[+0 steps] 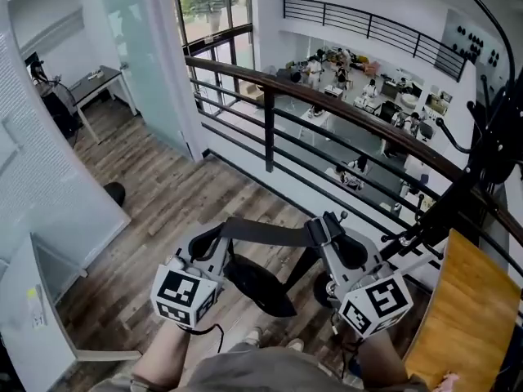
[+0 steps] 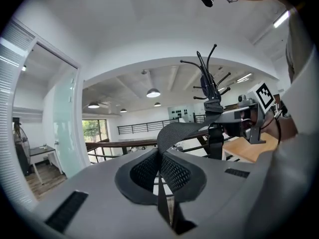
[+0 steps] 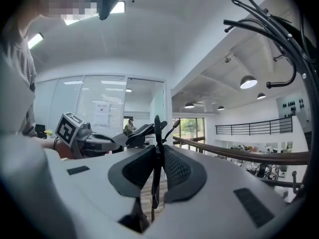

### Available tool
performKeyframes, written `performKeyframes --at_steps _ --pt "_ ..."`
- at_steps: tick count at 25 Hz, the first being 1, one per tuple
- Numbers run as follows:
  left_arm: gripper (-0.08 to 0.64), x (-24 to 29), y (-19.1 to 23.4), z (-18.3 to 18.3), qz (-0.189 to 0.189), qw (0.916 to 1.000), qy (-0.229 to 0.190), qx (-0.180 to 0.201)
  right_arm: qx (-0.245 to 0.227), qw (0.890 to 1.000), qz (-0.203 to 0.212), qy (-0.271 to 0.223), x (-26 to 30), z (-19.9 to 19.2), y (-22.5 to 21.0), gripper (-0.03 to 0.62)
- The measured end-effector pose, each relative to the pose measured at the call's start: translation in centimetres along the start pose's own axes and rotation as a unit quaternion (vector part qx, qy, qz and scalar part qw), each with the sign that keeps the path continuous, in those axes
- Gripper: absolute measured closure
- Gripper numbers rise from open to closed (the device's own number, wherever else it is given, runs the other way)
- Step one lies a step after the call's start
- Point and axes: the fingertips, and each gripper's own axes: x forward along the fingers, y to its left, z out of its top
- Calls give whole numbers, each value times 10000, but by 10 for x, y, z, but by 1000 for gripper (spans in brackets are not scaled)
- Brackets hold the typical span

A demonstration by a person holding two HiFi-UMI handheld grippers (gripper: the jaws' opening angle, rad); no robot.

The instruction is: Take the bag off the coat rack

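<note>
The left gripper [image 1: 214, 243] is pinching the strap [image 1: 265, 232] tight. The bag [image 1: 260, 288] is dangling off it, clear of the coat rack [image 1: 482, 149] and to its left. The right gripper [image 1: 333, 237], nearer the coat rack, is clamping the strap too.

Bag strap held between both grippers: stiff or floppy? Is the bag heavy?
Likely floppy: the strap is flat webbing that folds over where the left gripper and right gripper clamp it. The bag looks thin and limp, so probably light. It hangs free and may swing.
</note>
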Motion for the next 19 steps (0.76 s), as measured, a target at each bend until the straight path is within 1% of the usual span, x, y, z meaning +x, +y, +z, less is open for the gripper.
performKeyframes --at_steps 1,3,5,8,10,12,14,19 --pt "543 6 0 1 76 9999 48 -51 -26 9999 102 39 5 1 -3 522" --pt "543 12 0 17 222 9996 124 -137 -72 9994 303 117 14 9 -8 522" --pt "543 5 3 25 325 9992 167 -147 -102 9986 482 185 20 16 -10 522" --pt "543 -14 2 10 473 9985 224 -166 -103 9974 669 238 20 12 -1 522" --pt "543 -27 -4 7 571 9978 275 -205 -73 9969 746 239 11 11 8 523" --pt "543 -43 0 3 628 9973 311 -240 -35 9965 802 241 10 11 23 522" --pt "543 -47 19 -18 642 9971 311 -262 -21 9962 836 252 29 -7 38 523" --pt "543 -35 70 -110 644 9972 271 -277 -12 9961 845 263 94 -90 64 522"
